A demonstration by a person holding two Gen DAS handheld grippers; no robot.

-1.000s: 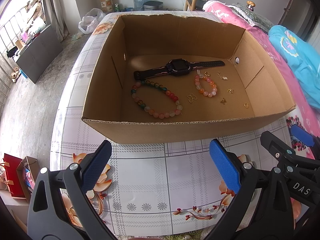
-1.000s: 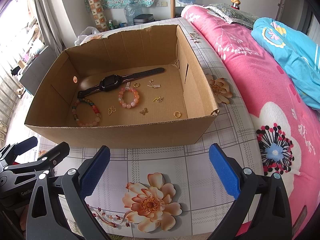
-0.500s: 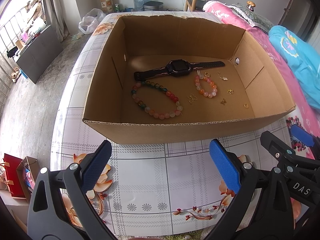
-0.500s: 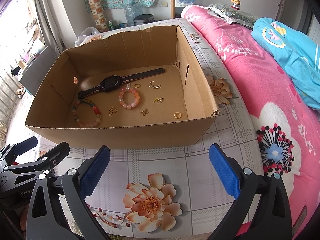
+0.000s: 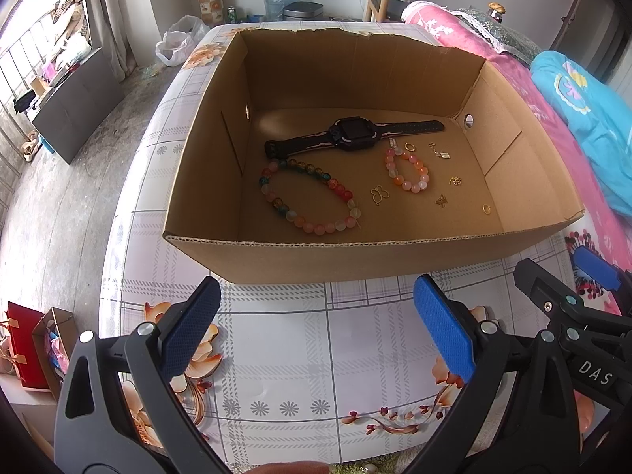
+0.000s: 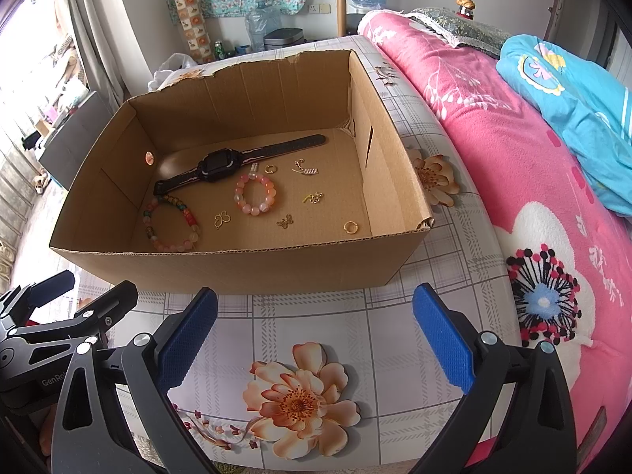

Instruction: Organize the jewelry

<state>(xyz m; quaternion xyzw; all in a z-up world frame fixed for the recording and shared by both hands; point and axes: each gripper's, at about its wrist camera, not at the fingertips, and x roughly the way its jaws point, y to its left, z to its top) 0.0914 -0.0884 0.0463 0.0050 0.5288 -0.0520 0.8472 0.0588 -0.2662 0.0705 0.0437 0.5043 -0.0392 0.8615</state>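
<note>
Cardboard open-topped box point(image 5: 276, 254) holds the jewelry: black watch point(image 5: 353, 134) at twelve o'clock, beaded bracelets, tiny gold charms point(image 5: 441, 200); left gripper point(image 5: 316, 328) and right gripper point(image 6: 314, 326) hover agape, empty – charms could slip the pads

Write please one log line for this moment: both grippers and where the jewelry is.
left gripper: open, empty | right gripper: open, empty | watch, bracelets, gold pieces: inside cardboard box | stage: not started

Daylit room: grey floor point(image 5: 51, 197), pink bedspread point(image 6: 493, 126), floral-clothed table point(image 5: 300, 347).
</note>
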